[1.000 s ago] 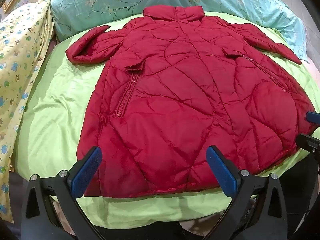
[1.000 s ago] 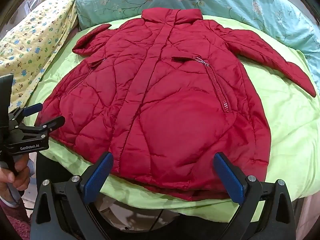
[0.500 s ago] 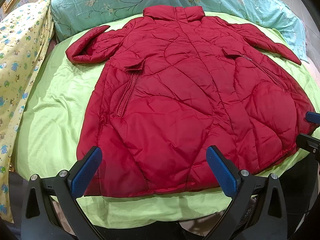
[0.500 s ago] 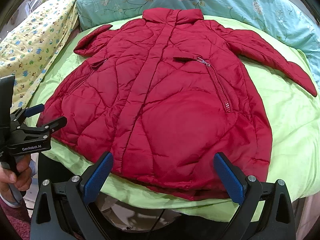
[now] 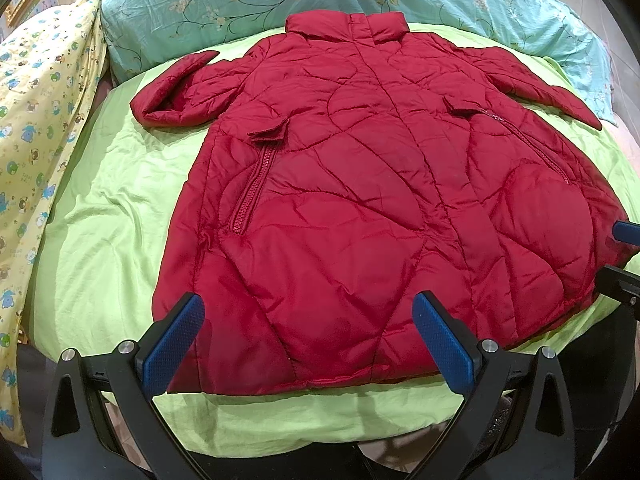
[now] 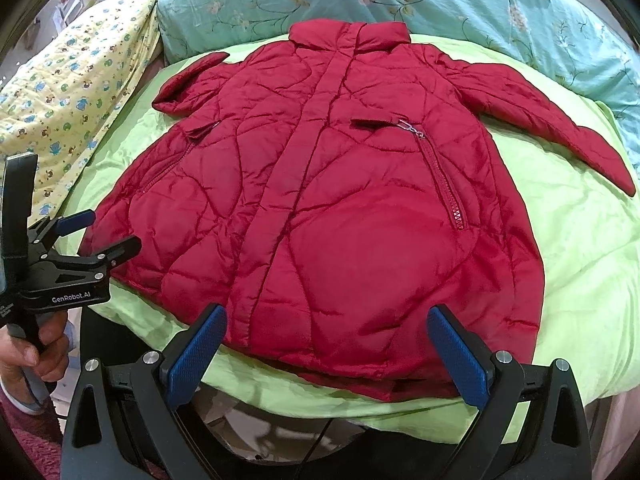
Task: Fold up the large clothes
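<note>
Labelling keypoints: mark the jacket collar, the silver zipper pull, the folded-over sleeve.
jacket collar (image 6: 350, 34), right wrist view, centre of collar.
silver zipper pull (image 6: 410, 126), right wrist view, metal tab.
folded-over sleeve (image 5: 176, 92), left wrist view, mid-sleeve.

- The jacket (image 5: 360, 208) lies flat on the sheet (image 5: 104, 240), collar toward the far pillow (image 5: 240, 4).
- A quilt (image 5: 36, 120) lies left of the sheet.
- Both grippers hang before the near hem, left gripper (image 5: 308, 336) beside right gripper (image 6: 324, 344).

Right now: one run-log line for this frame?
phase: pre-grasp | red coat: flat, unfolded on green sheet | left gripper: open, at hem | right gripper: open, at hem
</note>
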The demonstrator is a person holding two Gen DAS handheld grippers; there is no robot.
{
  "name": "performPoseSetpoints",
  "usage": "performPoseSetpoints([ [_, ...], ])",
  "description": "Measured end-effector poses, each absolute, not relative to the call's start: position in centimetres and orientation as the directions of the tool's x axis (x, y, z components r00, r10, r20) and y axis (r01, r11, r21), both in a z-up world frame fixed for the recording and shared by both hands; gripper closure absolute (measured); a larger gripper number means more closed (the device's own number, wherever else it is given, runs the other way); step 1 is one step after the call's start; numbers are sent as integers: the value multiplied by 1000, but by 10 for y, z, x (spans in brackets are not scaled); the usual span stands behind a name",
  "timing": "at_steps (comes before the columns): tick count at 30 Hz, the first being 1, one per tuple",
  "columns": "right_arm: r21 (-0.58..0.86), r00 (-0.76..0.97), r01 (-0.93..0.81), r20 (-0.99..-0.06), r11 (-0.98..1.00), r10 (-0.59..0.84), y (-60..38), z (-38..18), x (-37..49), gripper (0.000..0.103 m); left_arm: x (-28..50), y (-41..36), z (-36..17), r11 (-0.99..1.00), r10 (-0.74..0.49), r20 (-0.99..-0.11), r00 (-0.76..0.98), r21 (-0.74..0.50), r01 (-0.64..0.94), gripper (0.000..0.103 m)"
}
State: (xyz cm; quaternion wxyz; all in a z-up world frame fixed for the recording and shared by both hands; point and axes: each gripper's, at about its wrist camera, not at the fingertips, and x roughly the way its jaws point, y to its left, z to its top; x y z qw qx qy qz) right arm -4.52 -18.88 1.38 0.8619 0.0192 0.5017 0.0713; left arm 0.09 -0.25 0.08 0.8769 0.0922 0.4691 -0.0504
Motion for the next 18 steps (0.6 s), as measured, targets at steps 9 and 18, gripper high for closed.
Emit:
performPoseSetpoints([
  [9,135,435,-98,-885,986,165,-189,16,-44,2,1,-5,0,978,-3,-832,555,113,175,0],
  [18,138,426,-97,-889,986,167,-189,16,-42,2,5,-6,-2,978,-8,-836,549,109,179,0],
])
